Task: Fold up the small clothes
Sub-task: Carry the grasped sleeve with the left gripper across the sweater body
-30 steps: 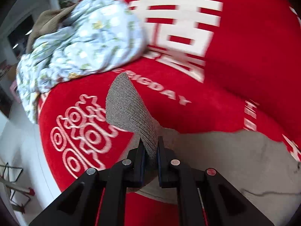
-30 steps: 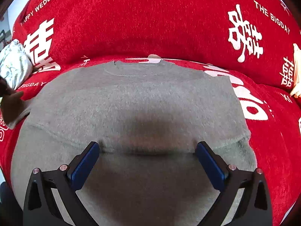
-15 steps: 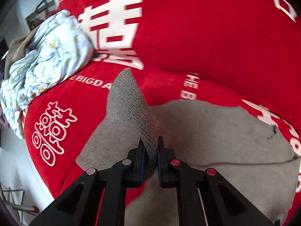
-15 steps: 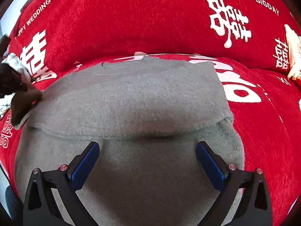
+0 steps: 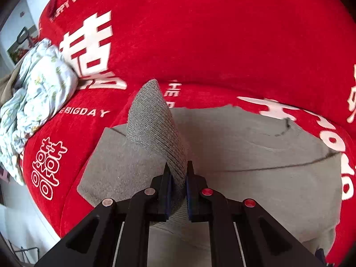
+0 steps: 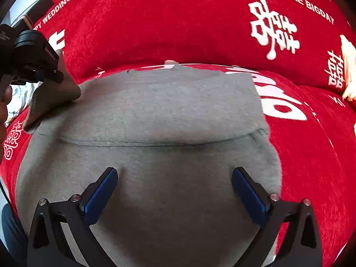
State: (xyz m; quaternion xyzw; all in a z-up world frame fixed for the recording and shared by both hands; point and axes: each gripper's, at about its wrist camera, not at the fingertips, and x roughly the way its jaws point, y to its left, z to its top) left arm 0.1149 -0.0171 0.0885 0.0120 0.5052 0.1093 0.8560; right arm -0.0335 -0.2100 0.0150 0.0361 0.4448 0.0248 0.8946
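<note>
Grey sweater [image 6: 169, 115] cuff [image 5: 160, 129], pinched by the left hand-held gripper [image 5: 178, 175], has travelled inward; right hand-held gripper [image 6: 174, 187] stays spread.

Sweater [image 6: 155, 115] on sofa cover [image 6: 178, 29]

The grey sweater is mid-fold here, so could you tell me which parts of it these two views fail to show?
- Grey sweater, right wrist view: its near hem is cut off by the bottom edge behind the open right gripper.
- Ribbed cuff, left wrist view: its pinched end is hidden between the pads of the left gripper.
- Right wrist view: the sleeve's underside is in shadow beneath the left gripper.
</note>
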